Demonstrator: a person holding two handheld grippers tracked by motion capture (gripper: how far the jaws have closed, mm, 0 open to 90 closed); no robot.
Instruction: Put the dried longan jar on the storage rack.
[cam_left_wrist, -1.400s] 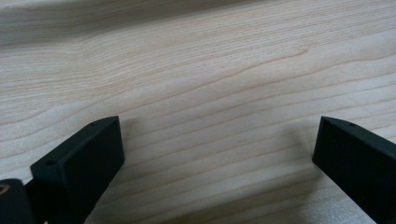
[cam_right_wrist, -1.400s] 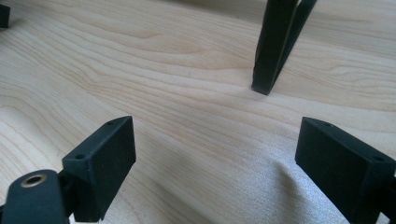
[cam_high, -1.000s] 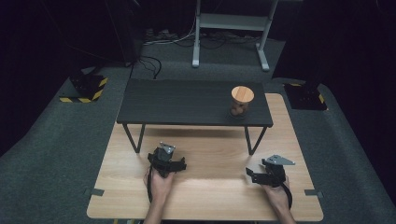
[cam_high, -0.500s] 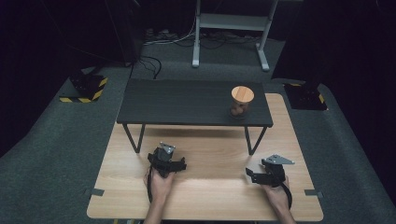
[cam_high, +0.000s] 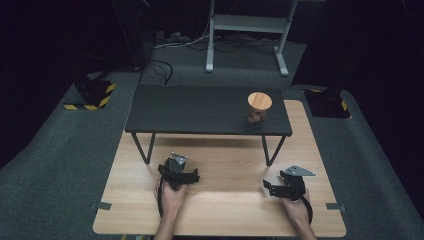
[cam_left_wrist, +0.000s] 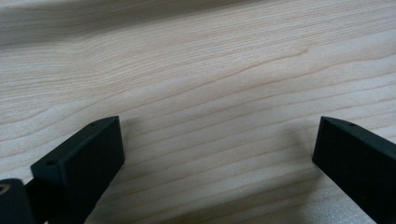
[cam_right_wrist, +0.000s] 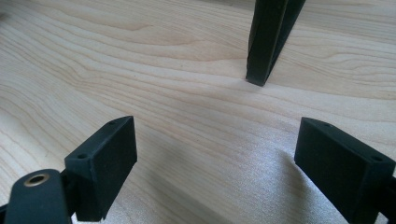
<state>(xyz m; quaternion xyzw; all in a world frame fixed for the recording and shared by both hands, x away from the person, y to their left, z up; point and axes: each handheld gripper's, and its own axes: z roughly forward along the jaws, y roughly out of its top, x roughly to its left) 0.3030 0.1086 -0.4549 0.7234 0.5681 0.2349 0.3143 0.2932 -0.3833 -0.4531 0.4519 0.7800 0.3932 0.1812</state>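
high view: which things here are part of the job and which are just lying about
Part of the job:
- wooden hourglass-like object, upright near the right end of the dark raised shelf
- left gripper, open, on the wooden table
- right gripper, open, also on the table

Just lying about:
- cables on the floor
- grey stand frame
- two yellow-and-black striped bases

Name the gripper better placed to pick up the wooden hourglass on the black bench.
Right. The right gripper rests open on the wooden table at the hourglass's end of the bench; the left gripper, also open, sits farther off.
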